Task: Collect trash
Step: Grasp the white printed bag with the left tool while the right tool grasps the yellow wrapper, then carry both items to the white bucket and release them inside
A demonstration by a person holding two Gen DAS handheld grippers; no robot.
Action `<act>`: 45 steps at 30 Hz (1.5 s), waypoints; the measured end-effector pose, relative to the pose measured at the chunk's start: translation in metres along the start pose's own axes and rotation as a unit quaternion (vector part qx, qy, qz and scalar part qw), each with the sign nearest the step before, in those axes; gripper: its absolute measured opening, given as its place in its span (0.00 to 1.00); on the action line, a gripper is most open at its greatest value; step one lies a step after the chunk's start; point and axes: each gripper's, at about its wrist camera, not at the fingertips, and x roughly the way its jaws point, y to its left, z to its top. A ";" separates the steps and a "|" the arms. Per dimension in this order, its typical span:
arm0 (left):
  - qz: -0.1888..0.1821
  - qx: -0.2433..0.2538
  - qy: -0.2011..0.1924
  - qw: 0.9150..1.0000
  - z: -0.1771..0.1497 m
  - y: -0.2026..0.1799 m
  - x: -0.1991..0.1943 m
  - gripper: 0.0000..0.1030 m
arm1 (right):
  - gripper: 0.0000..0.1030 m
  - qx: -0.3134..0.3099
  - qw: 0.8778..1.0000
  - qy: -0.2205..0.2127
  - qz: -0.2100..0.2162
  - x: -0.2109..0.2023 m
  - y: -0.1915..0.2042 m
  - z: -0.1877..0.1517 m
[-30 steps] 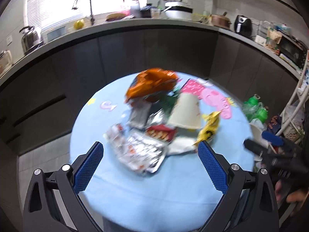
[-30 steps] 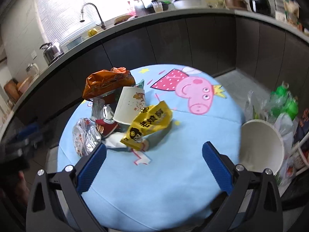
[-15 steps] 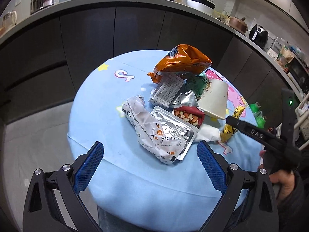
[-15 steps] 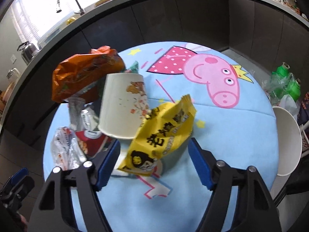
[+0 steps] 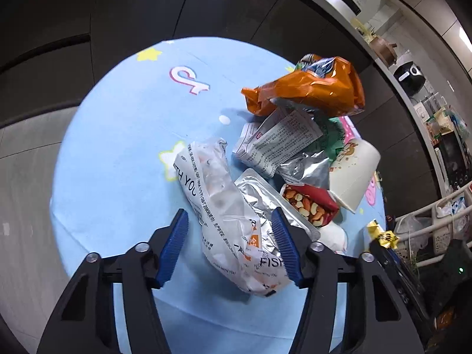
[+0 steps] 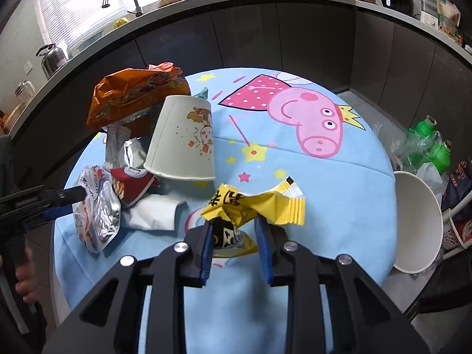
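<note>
In the left wrist view my left gripper (image 5: 230, 242) straddles a crumpled white fish wrapper (image 5: 224, 203) on the blue table (image 5: 118, 147). Its jaws are closing; the right pad touches the wrapper and the left pad stands clear of it. In the right wrist view my right gripper (image 6: 234, 244) is closing on a yellow snack wrapper (image 6: 256, 203), which bunches up between the pads. Behind lie an orange chip bag (image 6: 135, 97), a tipped paper cup (image 6: 183, 141), a red nut packet (image 5: 309, 203), a printed white packet (image 5: 277, 144) and a white tissue (image 6: 153, 212).
A white bin (image 6: 419, 221) stands off the table's right edge, with green bottles (image 6: 427, 144) in a plastic bag behind it. A dark curved kitchen counter (image 6: 265, 3) rings the table. A person's hand (image 6: 26, 274) grips the left tool's handle.
Both grippers came down toward the table and narrowed. The left one now straddles the fish wrapper. The right one closed around the yellow wrapper, which has crumpled.
</note>
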 end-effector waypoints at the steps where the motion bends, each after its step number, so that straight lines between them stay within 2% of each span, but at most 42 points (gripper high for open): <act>1: -0.001 -0.003 0.006 1.000 0.000 0.001 0.004 0.46 | 0.26 -0.004 1.000 -0.003 0.003 -0.003 0.001 -0.001; 4: -0.006 -0.005 0.011 1.000 -0.002 0.001 0.007 0.38 | 0.26 -0.009 1.000 -0.007 0.009 -0.007 0.005 -0.001; 10: 0.004 0.021 -0.013 1.000 -0.005 -0.007 -0.014 0.21 | 0.26 -0.019 0.999 -0.014 0.025 -0.016 0.012 -0.003; 14: 0.008 0.038 -0.043 0.998 -0.008 -0.018 -0.043 0.20 | 0.26 -0.020 0.999 -0.025 0.036 -0.026 0.014 -0.001; 19: -0.009 0.073 -0.075 0.994 -0.008 -0.042 -0.078 0.20 | 0.26 -0.013 0.997 -0.051 0.055 -0.047 0.012 0.004; 24: -0.036 0.114 -0.087 0.989 -0.011 -0.079 -0.094 0.20 | 0.26 -0.007 0.995 -0.073 0.061 -0.067 0.007 0.007; 32: -0.076 0.181 -0.079 0.977 -0.021 -0.142 -0.093 0.20 | 0.26 0.019 0.994 -0.099 0.049 -0.090 -0.021 0.007; 45: -0.136 0.258 -0.055 0.955 -0.033 -0.229 -0.056 0.20 | 0.26 0.093 0.988 -0.127 0.005 -0.113 -0.096 -0.002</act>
